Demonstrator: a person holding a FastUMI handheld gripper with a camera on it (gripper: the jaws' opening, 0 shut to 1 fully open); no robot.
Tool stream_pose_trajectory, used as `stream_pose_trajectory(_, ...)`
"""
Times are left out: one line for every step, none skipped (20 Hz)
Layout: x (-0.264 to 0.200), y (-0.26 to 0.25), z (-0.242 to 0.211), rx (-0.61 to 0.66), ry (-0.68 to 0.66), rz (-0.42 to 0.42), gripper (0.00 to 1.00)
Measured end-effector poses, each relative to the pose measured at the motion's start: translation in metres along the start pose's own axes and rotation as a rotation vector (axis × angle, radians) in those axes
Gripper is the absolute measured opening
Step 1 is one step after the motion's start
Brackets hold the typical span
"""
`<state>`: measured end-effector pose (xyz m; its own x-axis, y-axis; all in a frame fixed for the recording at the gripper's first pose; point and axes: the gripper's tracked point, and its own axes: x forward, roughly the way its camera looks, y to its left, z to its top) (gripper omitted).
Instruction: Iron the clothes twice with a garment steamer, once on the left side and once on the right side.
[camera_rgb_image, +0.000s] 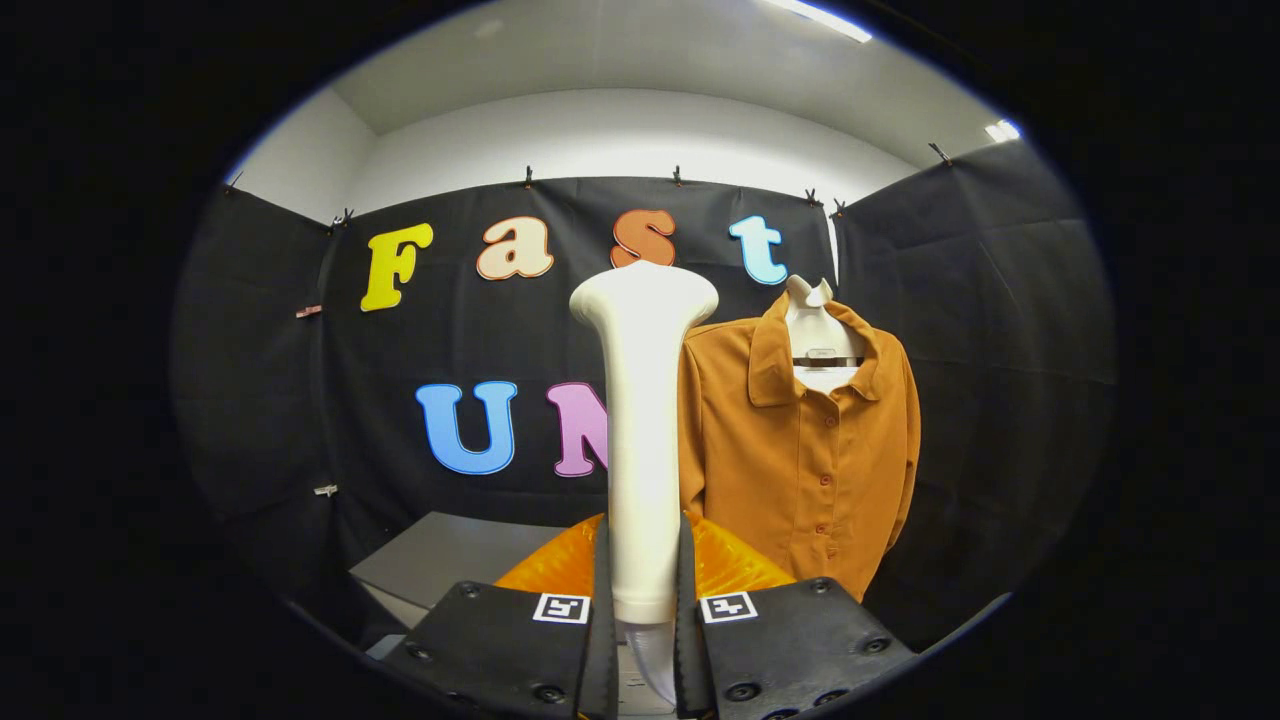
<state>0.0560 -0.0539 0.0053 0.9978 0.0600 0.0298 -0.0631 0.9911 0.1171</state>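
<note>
— What have the fingers got?

— The gripper (642, 590) is closed on the white garment steamer (640, 420); both fingers (603, 600) press its handle from either side. It stands upright, its wide head at the top.

— And the clothes?

— An orange-brown buttoned shirt (800, 450) hangs on a white mannequin form (820, 340), beyond the fingers and just right of the steamer, in front of the black cloth wall.

— Anything nearer?

— A grey table (440, 560) to the far left, and something orange and ribbed (730, 565) just behind the fingers; I can't tell what.
</note>
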Motion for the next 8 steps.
stream_pose_trajectory(-0.0001, 0.0003, -0.0001, -0.002, 0.0, 0.0, 0.25)
stream_pose_trajectory(0.0015, 0.0001, 0.0001, -0.003, 0.0, 0.0, 0.25)
stream_pose_trajectory(0.0017, 0.0003, -0.0001, -0.004, 0.001, 0.0, 0.25)
stream_pose_trajectory(0.0025, 0.0003, -0.0004, -0.005, 0.002, 0.002, 0.25)
stream_pose_trajectory(0.0024, 0.0012, -0.0007, -0.005, 0.003, 0.003, 0.25)
stream_pose_trajectory(0.0023, 0.0022, -0.0009, -0.007, 0.004, 0.004, 0.25)
stream_pose_trajectory(0.0027, 0.002, -0.001, -0.009, 0.005, 0.005, 0.25)
stream_pose_trajectory(0.0025, 0.0024, -0.0011, -0.01, 0.004, 0.006, 0.25)
